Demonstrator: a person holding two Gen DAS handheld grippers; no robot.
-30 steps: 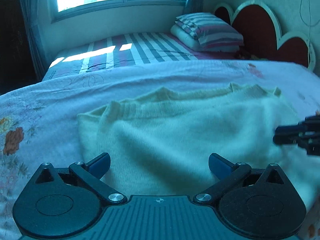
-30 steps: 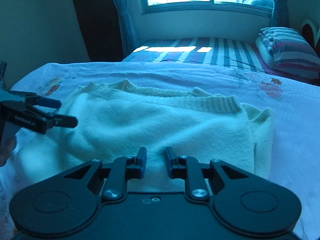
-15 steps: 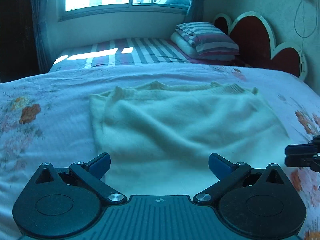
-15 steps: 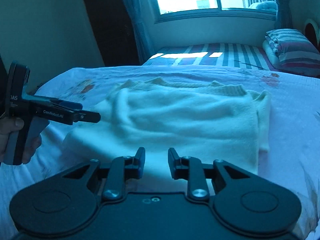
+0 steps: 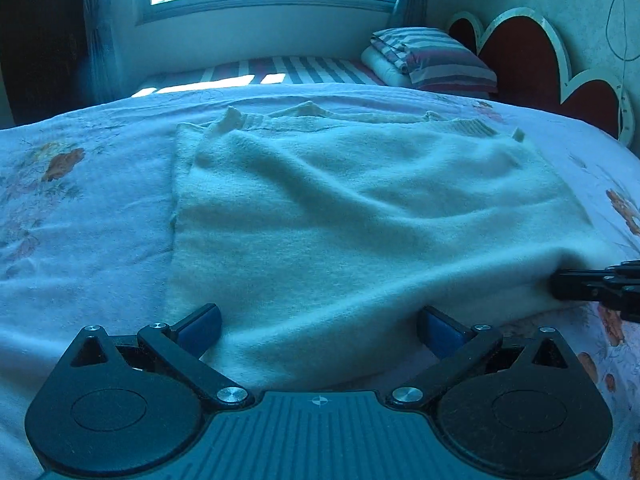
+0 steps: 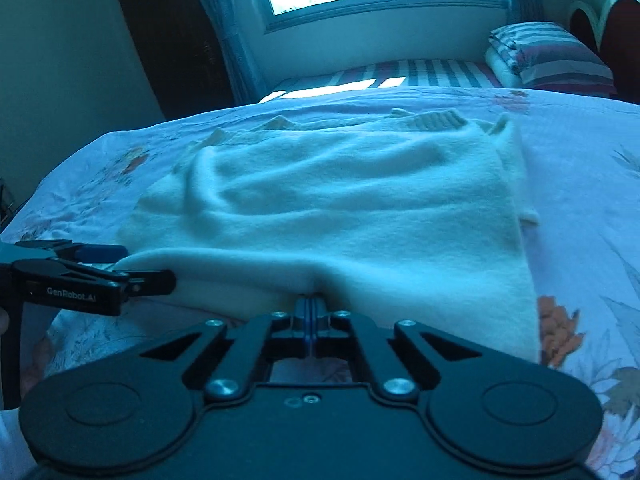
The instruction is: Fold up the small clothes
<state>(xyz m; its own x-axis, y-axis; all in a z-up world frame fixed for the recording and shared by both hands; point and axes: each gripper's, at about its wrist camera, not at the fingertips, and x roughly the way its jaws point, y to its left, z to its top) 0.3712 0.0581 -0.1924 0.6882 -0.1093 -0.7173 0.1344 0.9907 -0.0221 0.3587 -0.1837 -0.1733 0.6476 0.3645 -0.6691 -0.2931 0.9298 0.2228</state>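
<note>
A cream sweater point(image 5: 360, 208) is spread on the floral bedspread point(image 5: 80, 208). Its near hem is pinched by the closed right gripper point(image 6: 310, 312). The left gripper point(image 5: 318, 326), lettered "GenRobot.AI", is held wide apart astride the hem.

We read only one text: "GenRobot.AI", in small pale letters on the black side of the left gripper point(image 6: 120, 266), which shows at about nine o'clock in the right wrist view. We find no other words, numbers or signs that we can read in either view.
</note>
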